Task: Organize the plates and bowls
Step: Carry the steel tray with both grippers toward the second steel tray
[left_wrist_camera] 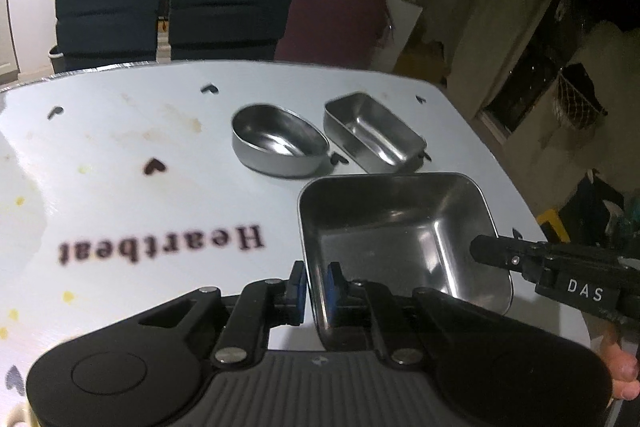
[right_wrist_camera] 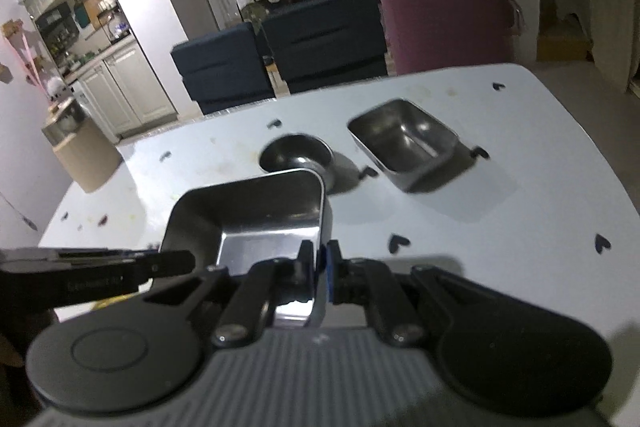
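The left gripper [left_wrist_camera: 316,291] and right gripper [right_wrist_camera: 322,267] each clamp their fingers on opposite walls of a square metal tray [left_wrist_camera: 400,227] above the table [left_wrist_camera: 160,131].

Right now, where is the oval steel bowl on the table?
In the left wrist view the oval bowl stands on the white table past the held square tray, directly left of the rectangular steel dish and apart from it.
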The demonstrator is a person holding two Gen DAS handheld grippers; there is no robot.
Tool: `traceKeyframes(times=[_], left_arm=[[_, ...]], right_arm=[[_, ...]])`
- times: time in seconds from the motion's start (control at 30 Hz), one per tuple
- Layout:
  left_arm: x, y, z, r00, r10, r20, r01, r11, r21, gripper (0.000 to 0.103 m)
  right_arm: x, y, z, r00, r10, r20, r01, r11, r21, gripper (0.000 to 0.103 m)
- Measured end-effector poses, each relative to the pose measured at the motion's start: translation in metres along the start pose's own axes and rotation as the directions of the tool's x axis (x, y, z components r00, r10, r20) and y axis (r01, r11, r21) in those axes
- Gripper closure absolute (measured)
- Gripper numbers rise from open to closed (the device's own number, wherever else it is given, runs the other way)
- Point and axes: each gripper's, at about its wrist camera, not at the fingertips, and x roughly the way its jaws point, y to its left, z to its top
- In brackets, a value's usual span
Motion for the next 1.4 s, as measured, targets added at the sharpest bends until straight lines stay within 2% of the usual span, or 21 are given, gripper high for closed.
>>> traceKeyframes(times=[0.17,0.37,0.83,1.03,1.4], left_arm=[[0.017,-0.015,-0.008,0.999,0.003,-0.041,-0.001,0.999,0.033,0.087],[0.033,-0.023,-0.016,0.996,0.008,-0.094,-0.001,0.997,0.072,0.087],[0.059,-0.027,-0.027,0.981,0.041,-0.191,-0.019,0.993,0.121,0.087],[0.065,-0.026,-0.029,0.976,0.043,-0.212,-0.014,0.99,0.139,0.087],[0.064,-0.025,-0.029,0.979,0.036,-0.201,-0.005,0.989,0.151,0.087]], right_arm=[[0.007,-0.012,-0.008,0.998,-0.037,-0.041,0.037,0.999,-0.003,0.095],[0.019,-0.022,-0.013,0.992,-0.08,-0.101,0.078,0.997,-0.02,0.095],[0.05,-0.037,-0.024,0.97,-0.104,-0.218,0.098,0.994,-0.037,0.095],[0.062,-0.039,-0.028,0.958,-0.113,-0.262,0.104,0.993,-0.048,0.095],[0.071,-0.043,-0.031,0.948,-0.129,-0.291,0.117,0.991,-0.058,0.095]])
